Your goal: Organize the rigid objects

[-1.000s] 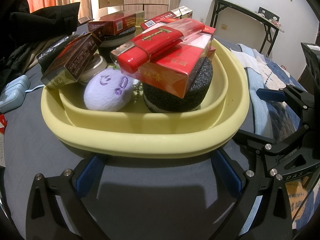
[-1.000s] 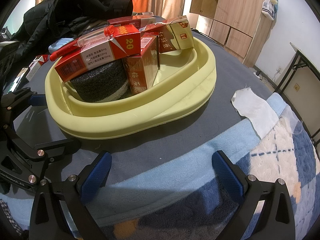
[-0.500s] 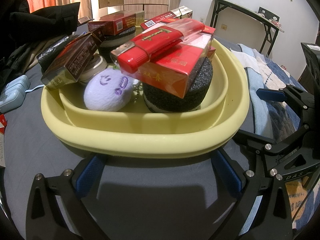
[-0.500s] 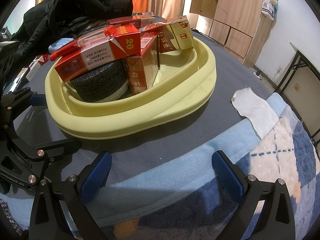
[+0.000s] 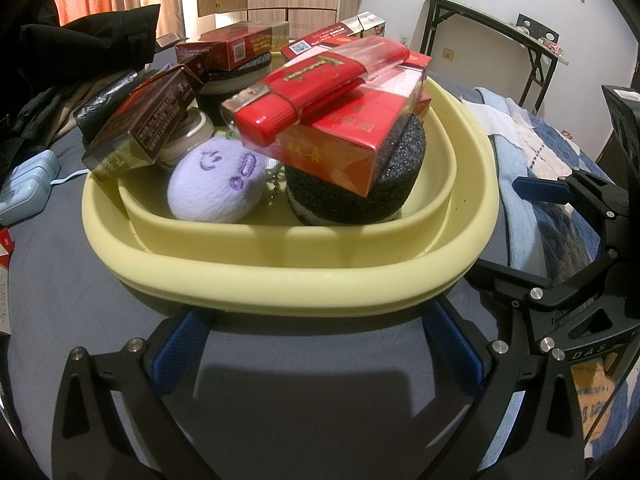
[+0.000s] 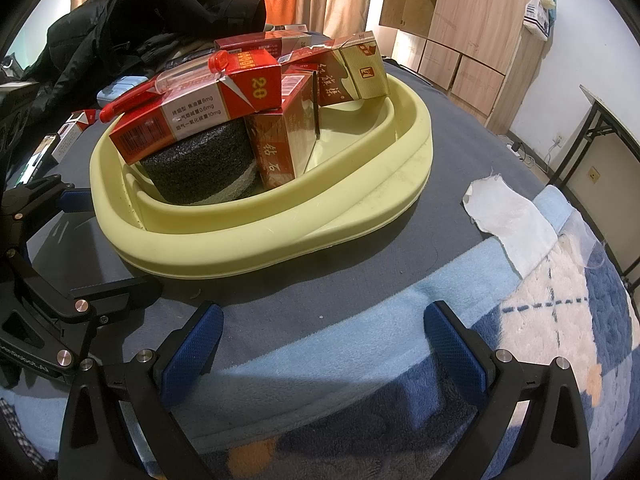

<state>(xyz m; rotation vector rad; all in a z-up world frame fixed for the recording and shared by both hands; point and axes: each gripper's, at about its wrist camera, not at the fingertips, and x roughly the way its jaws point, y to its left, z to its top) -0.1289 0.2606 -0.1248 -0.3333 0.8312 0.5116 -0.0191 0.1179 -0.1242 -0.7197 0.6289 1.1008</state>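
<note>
Bedroom, blanket-covered bed [image 6: 360,320] carries a yellow basin [image 5: 288,276] heaped with cigarette boxes. Left hand-held gripper [image 5: 316,344] is released, empty, jaws spread just before the basin's near rim. Right hand-held gripper [image 6: 320,344] likewise released, further off the basin rim. Topmost red lighter [image 5: 304,92] lies on a red box [image 5: 340,148] straight beyond the left one, long axis slanting left-near to right-far. Left is nearer. Clear bed right of the basin; white cloth [image 6: 512,220] lies there.
</note>
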